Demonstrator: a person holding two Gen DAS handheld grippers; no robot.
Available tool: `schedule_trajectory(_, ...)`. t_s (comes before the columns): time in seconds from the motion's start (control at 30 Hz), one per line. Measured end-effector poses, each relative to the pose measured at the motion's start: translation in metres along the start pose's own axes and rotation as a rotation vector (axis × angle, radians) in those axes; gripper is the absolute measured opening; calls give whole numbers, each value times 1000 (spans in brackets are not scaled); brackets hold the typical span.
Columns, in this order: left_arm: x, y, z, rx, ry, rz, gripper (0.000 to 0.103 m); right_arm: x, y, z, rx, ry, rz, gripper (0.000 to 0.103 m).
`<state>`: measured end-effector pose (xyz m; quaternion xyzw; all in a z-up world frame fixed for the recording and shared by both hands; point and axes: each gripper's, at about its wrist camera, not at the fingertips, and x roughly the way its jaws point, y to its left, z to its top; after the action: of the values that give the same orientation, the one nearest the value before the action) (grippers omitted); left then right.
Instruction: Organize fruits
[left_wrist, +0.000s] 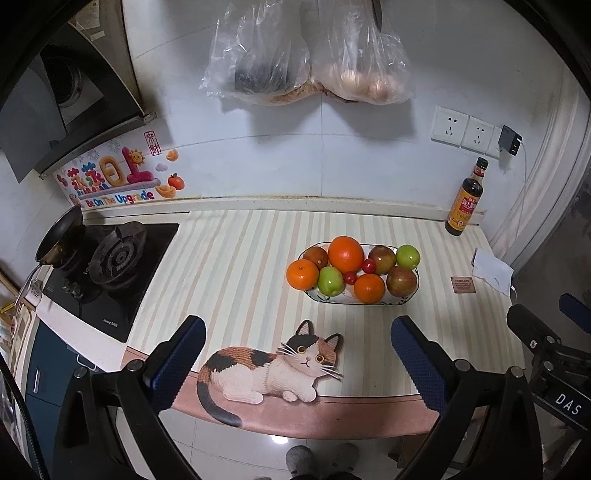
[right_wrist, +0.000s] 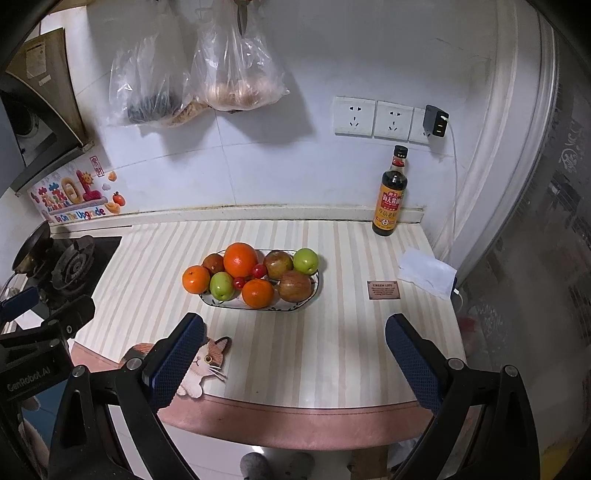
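The striped counter (left_wrist: 240, 258) fills the middle of both views. The fruit plate (right_wrist: 314, 291) sits at center frame, piled with a big orange (right_wrist: 240, 259), green apples and small cherry tomatoes. The left gripper (left_wrist: 297, 356) and right gripper (right_wrist: 293, 350), at the lower frame, are spread wide and empty.

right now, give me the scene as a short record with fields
surface: striped counter
plate: mid-counter, heaped with fruit
oranges: three, largest at the back
green fruits: two, and
reddish fruits: three, one at
cherry tomatoes: two, one at
bottle: upright, back right by the wall
left gripper: open, short of the plate
right gripper: open, short of the plate
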<state>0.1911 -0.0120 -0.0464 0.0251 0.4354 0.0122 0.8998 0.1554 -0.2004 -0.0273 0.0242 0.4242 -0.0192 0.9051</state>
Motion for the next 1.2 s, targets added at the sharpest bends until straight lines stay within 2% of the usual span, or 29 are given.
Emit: schedule_trajectory(1.2, 8, -2, -2, -14, 24, -17, 103, 9, -6, 4, -1, 22, 3, 101)
